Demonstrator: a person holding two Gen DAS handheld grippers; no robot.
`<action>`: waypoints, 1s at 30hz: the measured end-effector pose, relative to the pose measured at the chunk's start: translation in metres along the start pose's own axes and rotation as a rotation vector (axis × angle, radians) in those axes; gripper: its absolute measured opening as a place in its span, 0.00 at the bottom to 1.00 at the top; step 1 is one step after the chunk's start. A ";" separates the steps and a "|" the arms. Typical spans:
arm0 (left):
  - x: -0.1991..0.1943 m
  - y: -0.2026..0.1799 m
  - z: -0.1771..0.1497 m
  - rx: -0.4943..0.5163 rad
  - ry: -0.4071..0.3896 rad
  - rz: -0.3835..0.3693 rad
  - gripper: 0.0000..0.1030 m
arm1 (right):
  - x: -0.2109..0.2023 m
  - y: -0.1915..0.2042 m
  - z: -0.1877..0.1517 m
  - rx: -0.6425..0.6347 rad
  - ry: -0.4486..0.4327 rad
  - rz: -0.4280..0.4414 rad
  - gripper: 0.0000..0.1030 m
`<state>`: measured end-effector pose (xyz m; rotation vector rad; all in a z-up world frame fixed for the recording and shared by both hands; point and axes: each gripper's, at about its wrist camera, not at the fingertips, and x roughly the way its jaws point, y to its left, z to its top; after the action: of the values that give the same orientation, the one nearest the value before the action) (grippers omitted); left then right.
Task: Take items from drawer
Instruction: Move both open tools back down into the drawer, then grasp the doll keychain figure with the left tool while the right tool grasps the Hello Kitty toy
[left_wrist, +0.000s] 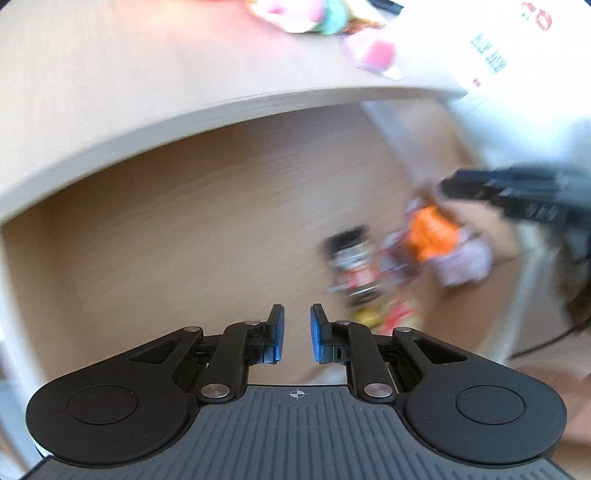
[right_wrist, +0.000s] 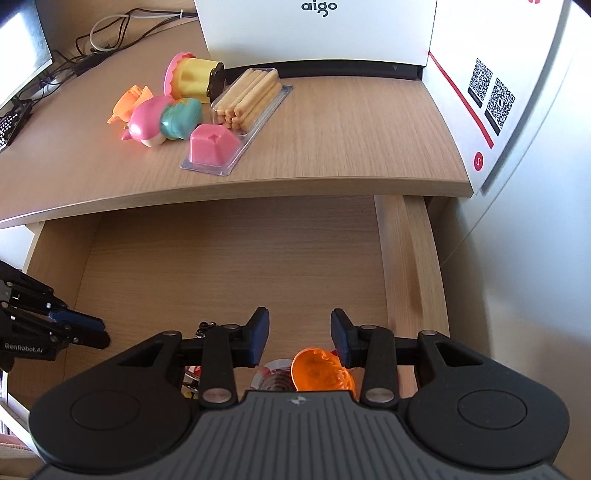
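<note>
The open wooden drawer (right_wrist: 229, 266) lies below the desk edge. My right gripper (right_wrist: 299, 339) hangs over its near right corner, open. An orange ridged toy cup (right_wrist: 319, 373) sits just below the gap, close to the right finger, with no pad pressing on it. A clear round thing (right_wrist: 275, 376) lies beside it. The left wrist view is blurred: my left gripper (left_wrist: 297, 332) stands over the drawer (left_wrist: 184, 229) with a narrow empty gap. To its right lie the orange toy (left_wrist: 430, 236), a black and red figure (left_wrist: 351, 266) and a yellow and red item (left_wrist: 384, 314).
On the desktop (right_wrist: 332, 147) lie a pink and teal toy (right_wrist: 162, 122), a yellow cup with a pink lid (right_wrist: 192, 77), an orange toy (right_wrist: 129, 101) and a clear tray of biscuit sticks (right_wrist: 247, 99). A white box (right_wrist: 317, 29) stands behind; cables run far left.
</note>
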<state>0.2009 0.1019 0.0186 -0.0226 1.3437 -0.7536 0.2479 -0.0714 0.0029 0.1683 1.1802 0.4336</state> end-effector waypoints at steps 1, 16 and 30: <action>0.005 -0.006 0.004 -0.014 0.001 -0.022 0.16 | -0.002 0.000 0.000 0.005 -0.003 -0.001 0.35; 0.093 -0.076 0.033 -0.084 0.034 0.148 0.41 | -0.038 -0.011 -0.001 0.058 -0.044 0.006 0.35; 0.071 -0.069 0.031 -0.053 0.059 0.063 0.34 | -0.047 -0.026 0.008 0.099 -0.056 0.030 0.35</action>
<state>0.1972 0.0013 -0.0051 -0.0003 1.4141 -0.6697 0.2473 -0.1135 0.0375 0.2822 1.1456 0.3951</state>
